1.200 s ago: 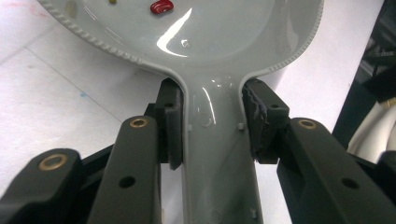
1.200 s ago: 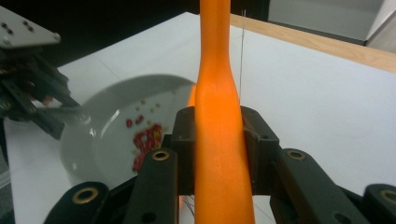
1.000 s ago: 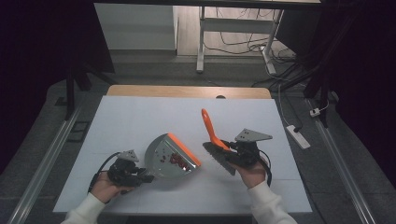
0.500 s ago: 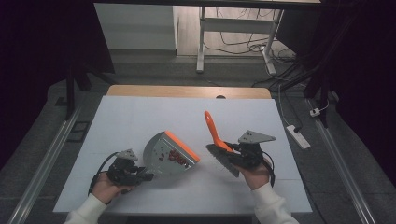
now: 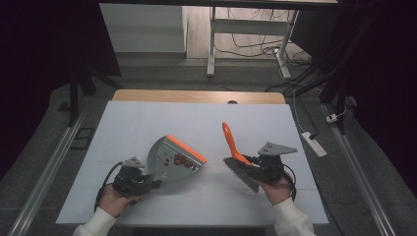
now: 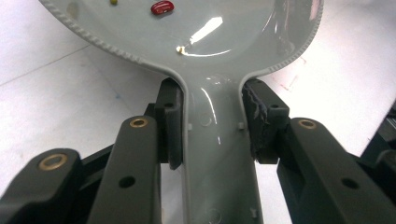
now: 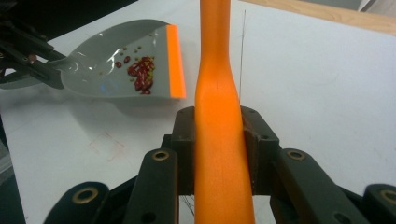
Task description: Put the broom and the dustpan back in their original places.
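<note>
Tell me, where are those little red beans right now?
The red beans lie in the grey dustpan, near its orange lip, left of centre in the high view; the left gripper holds its handle.

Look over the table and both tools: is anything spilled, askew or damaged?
Nothing stands out. The red beans lie gathered inside the dustpan, none visible on the white table. The left claw grips the dustpan's handle squarely; the right claw holds the orange-handled brush firmly, its handle tilted upward.

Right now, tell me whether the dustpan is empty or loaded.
Loaded. The dustpan carries a small pile of red and yellowish bits behind its orange lip, held by the left tool.
</note>
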Demonstrator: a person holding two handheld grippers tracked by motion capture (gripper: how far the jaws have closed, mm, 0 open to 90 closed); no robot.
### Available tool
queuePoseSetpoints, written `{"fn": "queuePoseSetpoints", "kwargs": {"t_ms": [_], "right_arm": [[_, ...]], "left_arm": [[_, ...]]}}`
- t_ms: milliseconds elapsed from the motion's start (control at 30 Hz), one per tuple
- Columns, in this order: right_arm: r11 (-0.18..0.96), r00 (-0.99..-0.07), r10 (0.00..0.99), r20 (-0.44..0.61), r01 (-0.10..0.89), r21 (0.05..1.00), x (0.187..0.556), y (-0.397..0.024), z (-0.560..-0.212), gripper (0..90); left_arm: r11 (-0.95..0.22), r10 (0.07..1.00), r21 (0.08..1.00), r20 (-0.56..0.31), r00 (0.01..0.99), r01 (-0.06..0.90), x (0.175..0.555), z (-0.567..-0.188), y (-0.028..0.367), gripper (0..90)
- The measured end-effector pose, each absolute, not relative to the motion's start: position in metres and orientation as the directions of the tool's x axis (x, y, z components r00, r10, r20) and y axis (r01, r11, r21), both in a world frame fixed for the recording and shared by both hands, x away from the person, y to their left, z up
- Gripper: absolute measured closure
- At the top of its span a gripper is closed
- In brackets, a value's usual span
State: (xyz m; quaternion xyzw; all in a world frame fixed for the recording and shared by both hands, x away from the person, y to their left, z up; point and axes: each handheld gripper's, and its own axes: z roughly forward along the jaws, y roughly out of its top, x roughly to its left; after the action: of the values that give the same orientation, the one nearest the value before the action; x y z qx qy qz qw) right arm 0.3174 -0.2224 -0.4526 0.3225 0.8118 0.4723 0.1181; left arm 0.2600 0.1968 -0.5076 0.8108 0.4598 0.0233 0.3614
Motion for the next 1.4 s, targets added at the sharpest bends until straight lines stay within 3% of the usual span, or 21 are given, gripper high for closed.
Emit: {"fn": "queuePoseSetpoints", "kwargs": {"t_ms": [867, 1400], "right_arm": [[0.35, -0.753, 0.643, 0.139, 0.451, 0.821, 0.318, -0.237, -0.462, 70.0], [0.348, -0.743, 0.65, 0.159, 0.477, 0.807, 0.314, -0.239, -0.467, 70.0]], "left_arm": [[-0.123, 0.862, 0.627, -0.316, 0.395, 0.769, 0.255, -0.511, 0.218, 61.8], [-0.061, 0.886, 0.641, -0.319, 0.338, 0.765, 0.246, -0.512, 0.223, 61.8]]}}
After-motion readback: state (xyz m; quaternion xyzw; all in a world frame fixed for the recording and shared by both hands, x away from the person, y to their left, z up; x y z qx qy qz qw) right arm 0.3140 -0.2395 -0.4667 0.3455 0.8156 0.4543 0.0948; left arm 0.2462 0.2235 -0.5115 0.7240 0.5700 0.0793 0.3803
